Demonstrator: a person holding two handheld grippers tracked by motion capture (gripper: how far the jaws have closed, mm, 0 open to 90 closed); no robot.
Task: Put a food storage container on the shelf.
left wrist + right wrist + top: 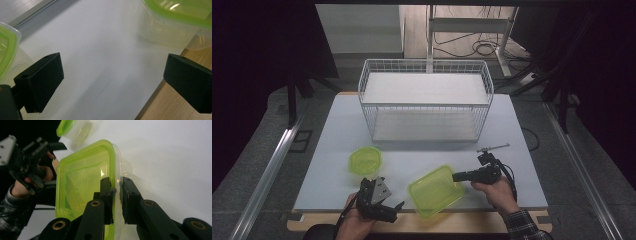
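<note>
A square clear container with a green lid lies near the table's front edge, slightly tilted. My right gripper comes in from the right and is shut on its right rim; in the right gripper view the jaws pinch the green edge of the container, one pad over the lid and one on the outer wall. A smaller green-lidded container stands to the left, farther back. My left gripper hovers at the front edge, left of the square container, open with nothing between its jaws.
A white wire basket rack with a shelf stands at the back of the white table. A wooden strip borders the table's front. In the left gripper view the square container is at upper right and the small container at far left.
</note>
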